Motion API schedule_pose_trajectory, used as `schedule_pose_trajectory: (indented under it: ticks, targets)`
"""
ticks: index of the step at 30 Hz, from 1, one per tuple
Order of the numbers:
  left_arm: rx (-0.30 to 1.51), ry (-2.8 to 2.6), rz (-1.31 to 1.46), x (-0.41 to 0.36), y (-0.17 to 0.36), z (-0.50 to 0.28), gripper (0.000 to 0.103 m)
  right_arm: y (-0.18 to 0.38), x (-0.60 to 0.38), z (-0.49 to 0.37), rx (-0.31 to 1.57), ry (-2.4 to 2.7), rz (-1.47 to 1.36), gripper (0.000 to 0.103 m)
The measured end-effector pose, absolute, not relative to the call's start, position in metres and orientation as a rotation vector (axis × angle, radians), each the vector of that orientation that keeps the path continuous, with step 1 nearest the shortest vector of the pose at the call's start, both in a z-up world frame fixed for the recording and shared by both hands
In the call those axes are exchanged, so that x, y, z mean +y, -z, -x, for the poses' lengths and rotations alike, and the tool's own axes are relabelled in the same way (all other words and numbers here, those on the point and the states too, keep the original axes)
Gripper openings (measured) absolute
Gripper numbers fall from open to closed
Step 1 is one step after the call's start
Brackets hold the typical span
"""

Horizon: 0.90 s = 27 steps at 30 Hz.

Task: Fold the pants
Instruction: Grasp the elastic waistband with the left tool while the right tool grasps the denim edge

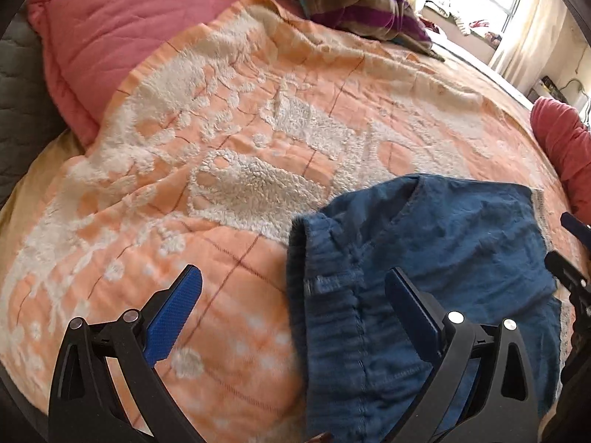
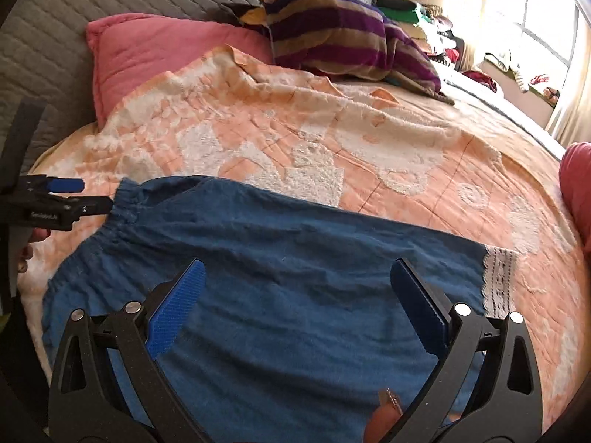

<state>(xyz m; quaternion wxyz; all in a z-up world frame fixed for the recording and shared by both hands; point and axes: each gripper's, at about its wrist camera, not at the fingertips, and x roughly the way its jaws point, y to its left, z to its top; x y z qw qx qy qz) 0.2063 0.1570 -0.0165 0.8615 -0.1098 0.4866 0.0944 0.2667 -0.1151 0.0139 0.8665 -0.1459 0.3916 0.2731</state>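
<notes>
Right wrist view looks down over the blue cotton pants with a gathered elastic waistband [image 2: 280,258], which lie spread flat on the near part of the bed, on top of a peach bedspread with raised white tufted patterning [image 2: 388,162]. The waistband sits at the left and a white lace-trimmed hem [image 2: 498,280] at the right, so the garment seems laid crosswise to give each hand one end. The right gripper [image 2: 295,306] hangs above the middle of the cloth, its jaws wide apart and holding nothing. The left gripper [image 2: 81,195] is just beside the waistband edge at the far left corner; from this view I cannot tell whether it touches the cloth.

From the left wrist view, the left gripper [image 1: 295,302] also stands with jaws wide, one blue pad over the bedspread and the other over the waistband, as if lined up to pinch that edge. A pink quilted pillow [image 2: 166,48] and a purple and tan striped blanket [image 2: 343,37] lie well apart, at the far side.
</notes>
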Motion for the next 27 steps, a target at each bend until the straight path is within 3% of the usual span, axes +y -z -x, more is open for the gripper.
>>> schedule_pose_trajectory:
  ticks: [14,15,16,18,21,27]
  targets:
    - [1.035,-0.131,0.247,0.163,0.041,-0.249,0.097,0.016,-0.082,-0.326,0.856,-0.609,0.414,0.095]
    - [1.039,-0.126,0.239,0.162,0.043,-0.251,0.089,0.018,-0.080,-0.329,0.862,-0.611,0.420,0.095]
    - [1.044,-0.122,0.227,0.161,0.045,-0.252,0.073,0.020,-0.078,-0.331,0.866,-0.611,0.426,0.095]
    - [1.047,-0.113,0.206,0.158,0.049,-0.254,0.067,0.024,-0.073,-0.334,0.872,-0.628,0.451,0.095]
    - [1.009,-0.068,0.223,0.156,0.047,-0.250,0.038,0.027,-0.063,-0.335,0.855,-0.648,0.493,0.095]
    - [0.927,-0.066,0.179,0.147,0.032,-0.236,0.031,0.032,-0.044,-0.337,0.828,-0.700,0.566,0.095]
